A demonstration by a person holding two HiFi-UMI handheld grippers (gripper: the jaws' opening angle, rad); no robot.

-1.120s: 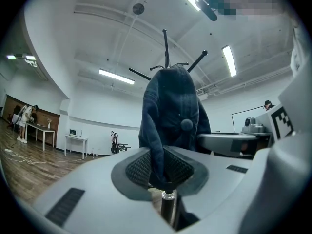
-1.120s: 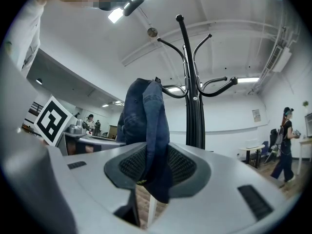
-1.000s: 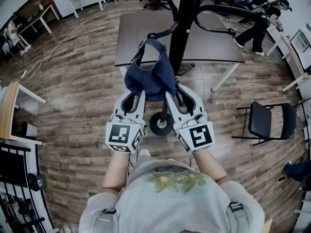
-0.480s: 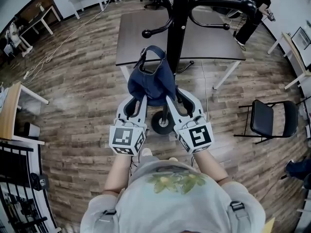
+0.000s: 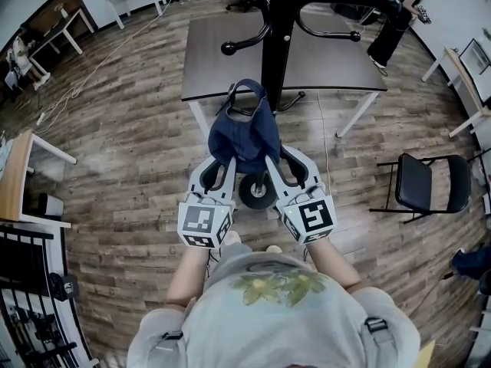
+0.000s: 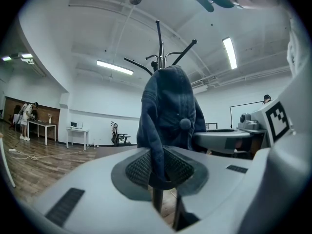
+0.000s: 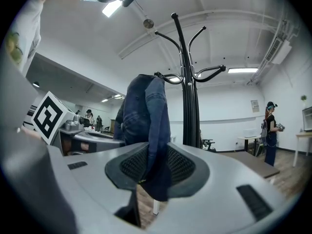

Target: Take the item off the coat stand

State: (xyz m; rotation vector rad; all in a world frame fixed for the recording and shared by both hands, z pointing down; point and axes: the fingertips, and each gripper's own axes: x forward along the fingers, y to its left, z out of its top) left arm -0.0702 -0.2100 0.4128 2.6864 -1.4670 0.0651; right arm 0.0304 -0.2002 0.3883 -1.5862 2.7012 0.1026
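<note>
There is one dark blue denim cap [image 5: 244, 133], held off the one black coat stand [image 5: 276, 44] by two hand-held grippers, and each gripper carries one cube with black-and-white square markers: the left cube [image 5: 203, 225] and the right cube [image 5: 309, 219]. The left gripper [image 5: 219, 163] is clamped narrowly on a fold at the cap's left edge, the cloth pinched between its meshed pads [image 6: 139, 169]. The cap's single top button [image 6: 185, 124] shows just above them. The right gripper [image 5: 285, 163] has the cap's right edge between its pads [image 7: 183, 167]; its jaws have just been closing, and the denim is squeezed between them. The cap hangs in the air in front of the stand's pole, below its hooked arms and touching none of them. Behind the stand is one dark-topped table [image 5: 207, 60], and to the right one black folding chair [image 5: 418, 190]. Two other people can be seen, one at the upper right [image 5: 391, 21] and one at the far left [image 5: 17, 52]. The only print in view is the marker pattern on the cubes. A second ago the cap's back strap sat right under a curled hook arm; since then the cap and both grippers have come down and nearer to the person's body, leaving a clear gap below that hook.
</note>
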